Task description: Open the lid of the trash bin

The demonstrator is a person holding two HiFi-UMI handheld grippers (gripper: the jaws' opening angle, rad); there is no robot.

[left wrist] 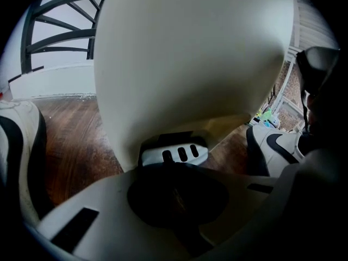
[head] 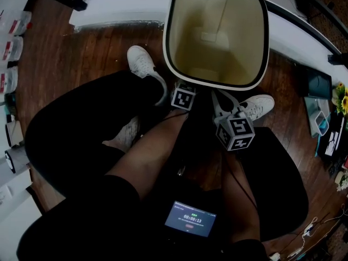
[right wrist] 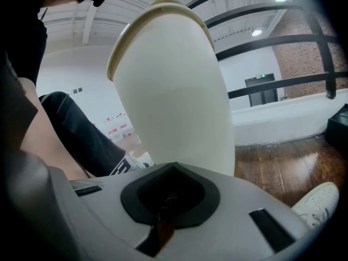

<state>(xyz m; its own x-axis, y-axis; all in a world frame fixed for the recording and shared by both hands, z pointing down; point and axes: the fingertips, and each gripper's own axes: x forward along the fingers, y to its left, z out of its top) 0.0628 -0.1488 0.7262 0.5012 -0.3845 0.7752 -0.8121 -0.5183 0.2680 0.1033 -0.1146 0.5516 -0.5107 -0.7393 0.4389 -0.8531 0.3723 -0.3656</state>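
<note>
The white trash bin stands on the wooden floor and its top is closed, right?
Not quite. The trash bin does stand on the wooden floor, but its top is open, not closed. The head view looks straight down into its hollow inside.

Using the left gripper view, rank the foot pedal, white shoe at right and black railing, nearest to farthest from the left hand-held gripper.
1. Foot pedal, at the jaw tips.
2. White shoe, lower right.
3. Black railing, far upper left.
</note>
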